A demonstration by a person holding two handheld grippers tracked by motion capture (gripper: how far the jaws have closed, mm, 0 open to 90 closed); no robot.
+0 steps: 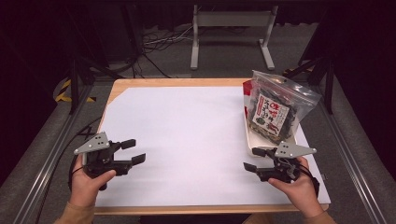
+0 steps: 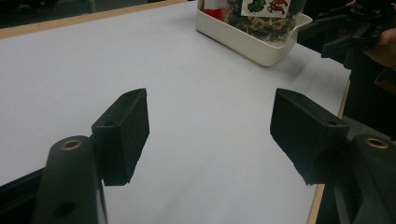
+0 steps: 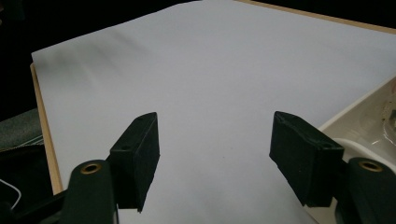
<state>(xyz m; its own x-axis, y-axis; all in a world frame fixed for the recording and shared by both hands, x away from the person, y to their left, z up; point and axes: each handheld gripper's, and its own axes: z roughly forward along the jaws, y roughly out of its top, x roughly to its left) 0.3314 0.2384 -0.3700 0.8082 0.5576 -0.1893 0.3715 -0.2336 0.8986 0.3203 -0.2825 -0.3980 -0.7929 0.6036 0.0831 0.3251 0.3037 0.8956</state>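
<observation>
Both hands are low at my near edge of the table (image 1: 140, 84), one at each corner.

Left hand (image 1: 88, 179): wrapped around the grip from below, wrist coming in from the bottom edge. The left gripper (image 1: 133, 151) points inward toward the middle of the table, its grey plate tilted up on top. Jaws stand well apart, nothing between them; in the left gripper view I see bare white sheet (image 2: 196, 93) through the gap.

Right hand (image 1: 294, 184): mirror pose, knuckles outward. The right gripper (image 1: 254, 158) points inward and slightly away from me. Jaws apart, nothing held; the right gripper view shows the white sheet between them and the tray's rim just beside the right-hand jaw.

Tray (image 1: 252, 140): cream plastic, on the right side of the table, long side running away from me. Its near end lies just beside the right gripper; I cannot tell if they touch.

Bag (image 1: 275, 109): clear zip bag with dark contents and a white label with red print, standing tilted in the tray and leaning toward the far right. In the left gripper view its lower part sits inside the tray (image 2: 247, 42), with the right gripper (image 2: 345, 35) dark beyond.

The white sheet covers most of the table, with wood showing at the edges.
</observation>
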